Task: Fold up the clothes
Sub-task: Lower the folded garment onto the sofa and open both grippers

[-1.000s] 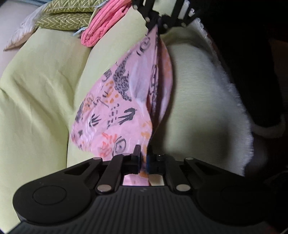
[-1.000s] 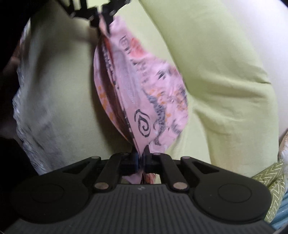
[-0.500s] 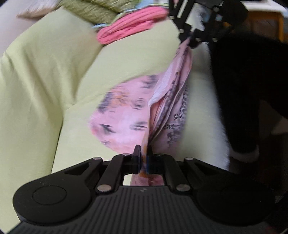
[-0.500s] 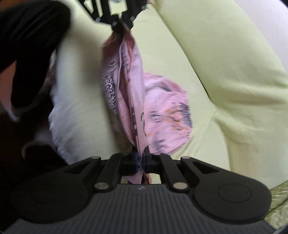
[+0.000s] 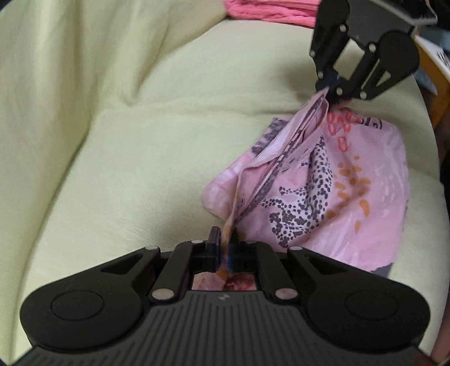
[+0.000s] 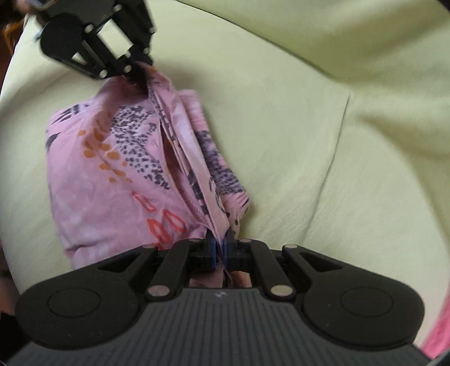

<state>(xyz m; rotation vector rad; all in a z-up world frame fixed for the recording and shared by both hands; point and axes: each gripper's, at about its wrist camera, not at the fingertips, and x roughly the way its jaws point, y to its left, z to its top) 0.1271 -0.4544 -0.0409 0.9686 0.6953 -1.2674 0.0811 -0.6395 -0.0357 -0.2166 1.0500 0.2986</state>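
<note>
A pink garment (image 5: 332, 180) printed with dark spotted animals and orange marks is stretched between both grippers over a pale green sofa seat (image 5: 146, 157). My left gripper (image 5: 224, 244) is shut on one end of its gathered edge. In the left wrist view the right gripper (image 5: 330, 91) grips the far end at the upper right. In the right wrist view my right gripper (image 6: 221, 245) is shut on the pink garment (image 6: 118, 169), and the left gripper (image 6: 137, 70) holds the other end at the upper left. The cloth's lower part rests on the cushion.
The sofa's green backrest (image 5: 70, 70) rises on the left of the left wrist view; the seat seam (image 6: 334, 157) shows in the right wrist view. A folded coral-pink cloth (image 5: 270, 11) lies at the sofa's far end. A wooden furniture edge (image 5: 433, 81) stands at far right.
Both grippers have swung the pink garment from hanging off the sofa's front edge to over the seat cushion. Its lower part now lies on the seat. The person's dark clothing has left view.
</note>
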